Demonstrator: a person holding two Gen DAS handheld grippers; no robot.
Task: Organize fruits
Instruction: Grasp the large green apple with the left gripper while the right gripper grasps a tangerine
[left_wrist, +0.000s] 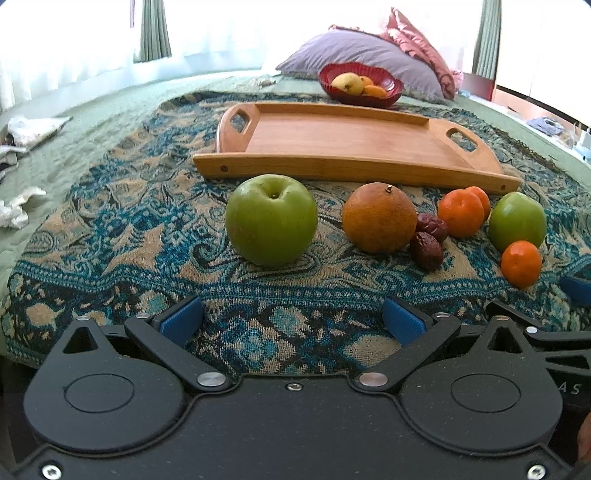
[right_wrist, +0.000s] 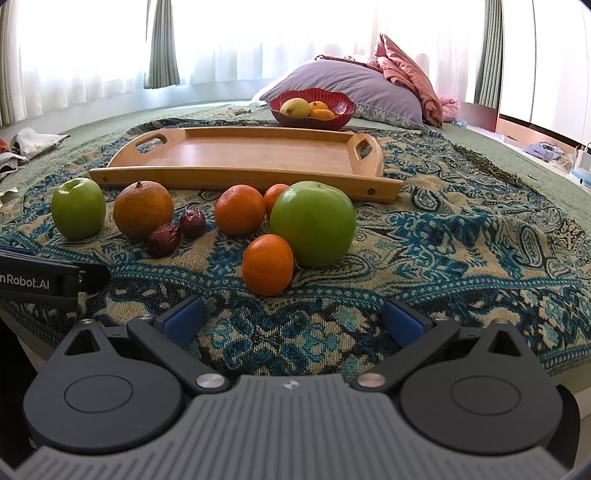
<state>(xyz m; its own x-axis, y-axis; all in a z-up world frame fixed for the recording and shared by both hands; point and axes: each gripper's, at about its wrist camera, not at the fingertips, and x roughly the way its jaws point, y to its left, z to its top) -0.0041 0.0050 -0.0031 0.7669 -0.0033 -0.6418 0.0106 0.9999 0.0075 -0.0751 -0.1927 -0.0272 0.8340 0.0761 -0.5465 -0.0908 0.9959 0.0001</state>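
Fruits in a row on the patterned blanket, near side of the empty wooden tray: green apple left, brown orange, two dates, three tangerines, second apple right. Red bowl of fruit beyond the tray. Left gripper and right gripper: jaws spread wide, empty.

Strong daylight pours through the sheer curtains behind the bed and blows them out to plain white in both my views. The fruit is backlit, with soft short shadows falling toward me on the patterned blanket. Everything near is sharp. The fisheye bends the wooden tray and bows the scene's edges, with dark corners.
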